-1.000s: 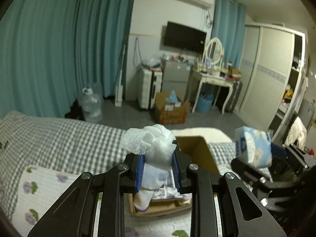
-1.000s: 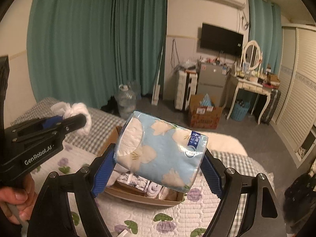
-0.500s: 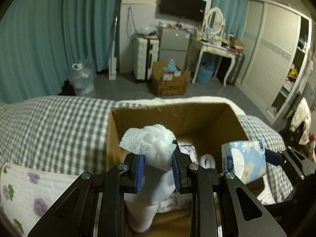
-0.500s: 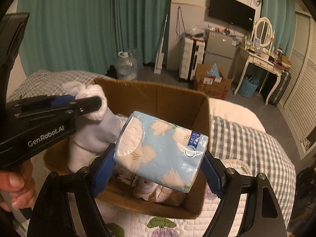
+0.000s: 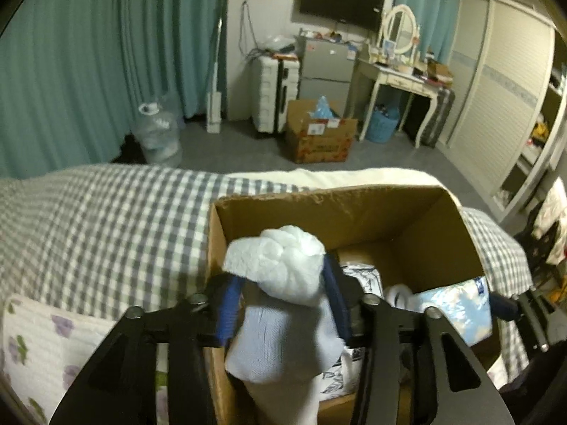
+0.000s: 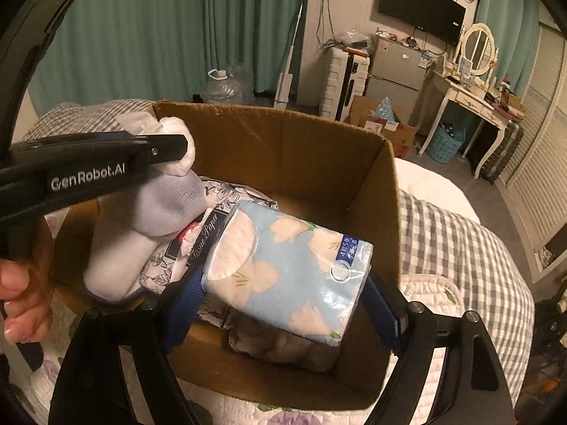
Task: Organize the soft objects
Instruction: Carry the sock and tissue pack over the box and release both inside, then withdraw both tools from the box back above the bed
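**Q:** On the bed, what is the largest thing?

**A:** On the grey checked bed cover [image 5: 106,226], beside a floral quilt [image 5: 42,336], stands an open cardboard box [image 6: 283,148]. It already holds a black-and-white patterned tissue pack [image 6: 212,219] and some crumpled wrapping near the front wall.

**Q:** What do the two tools carry?

**A:** The right gripper [image 6: 283,304] holds a pale blue tissue pack [image 6: 290,272] printed with cream leaves, hanging tilted over the inside of the box; the blue pads sit at each end of the pack. The left gripper [image 5: 283,301] has a bundled white sock [image 5: 280,304] between its pads. Its jaws are opening, and the pads look spread away from the sock's sides. The sock reaches down into the box at its left side, its knotted top above the fingers.

**Q:** Is a person visible?

**A:** Only a hand [image 6: 21,283] wrapped round the left gripper's handle, at the edge of the right wrist view.
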`<move>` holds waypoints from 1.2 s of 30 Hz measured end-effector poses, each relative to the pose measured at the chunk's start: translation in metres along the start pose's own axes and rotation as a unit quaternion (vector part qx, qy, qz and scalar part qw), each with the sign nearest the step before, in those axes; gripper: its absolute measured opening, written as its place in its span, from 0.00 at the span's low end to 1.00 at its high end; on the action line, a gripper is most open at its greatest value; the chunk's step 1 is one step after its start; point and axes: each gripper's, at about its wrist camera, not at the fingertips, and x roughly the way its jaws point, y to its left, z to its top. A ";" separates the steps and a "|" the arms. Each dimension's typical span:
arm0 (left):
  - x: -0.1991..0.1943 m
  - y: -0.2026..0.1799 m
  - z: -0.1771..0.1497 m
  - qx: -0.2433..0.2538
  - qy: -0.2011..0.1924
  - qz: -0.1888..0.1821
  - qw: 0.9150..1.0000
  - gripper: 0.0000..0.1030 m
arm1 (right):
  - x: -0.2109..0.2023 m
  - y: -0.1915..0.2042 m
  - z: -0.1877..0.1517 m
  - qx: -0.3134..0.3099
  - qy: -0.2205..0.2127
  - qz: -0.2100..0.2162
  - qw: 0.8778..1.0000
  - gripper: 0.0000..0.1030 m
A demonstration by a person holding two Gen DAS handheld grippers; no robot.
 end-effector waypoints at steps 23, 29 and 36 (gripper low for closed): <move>-0.181 -0.003 0.009 0.037 -0.129 0.050 0.990 0.77 | -0.192 0.007 0.011 0.025 -0.128 -0.029 0.991 0.90; -0.253 0.002 -0.005 0.028 -0.189 0.059 0.980 0.96 | -0.259 0.012 0.001 0.025 -0.168 -0.034 0.985 0.92; -0.315 0.001 -0.030 0.016 -0.226 0.057 0.972 0.96 | -0.325 0.022 -0.019 0.018 -0.202 -0.043 0.978 0.93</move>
